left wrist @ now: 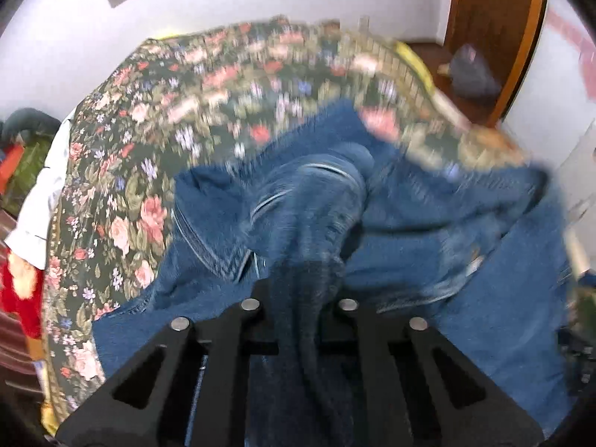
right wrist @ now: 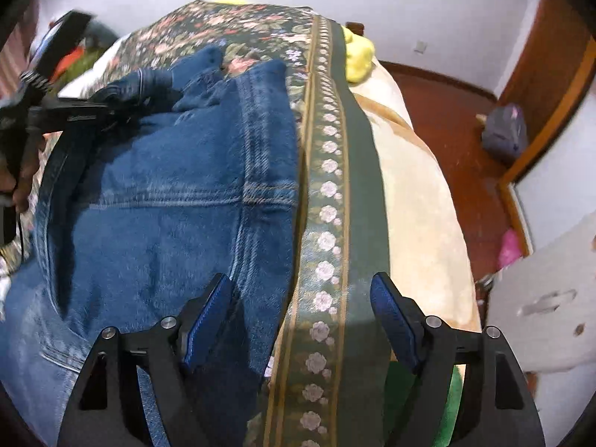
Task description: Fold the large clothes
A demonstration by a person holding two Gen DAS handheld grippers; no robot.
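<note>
A home bedroom: beneath the jaws lies a bed under a dark green floral bedspread (right wrist: pixel 327 171), with white plastered walls (right wrist: pixel 428 11) beyond, and right, red-brown floorboards (right wrist: pixel 447 104) meeting a wooden door frame (right wrist: pixel 547 123).

No legible text, label, brand, number or sign was found in either view. A small pale marking on the left claw (right wrist: pixel 123 106) was noted, too blurred to be read.

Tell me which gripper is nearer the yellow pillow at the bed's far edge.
Right. The right gripper hangs open over the bedspread's floral border, which runs up to the yellow pillow. The left gripper, shut on the denim garment, sits further over, across the garment from the pillow.
</note>
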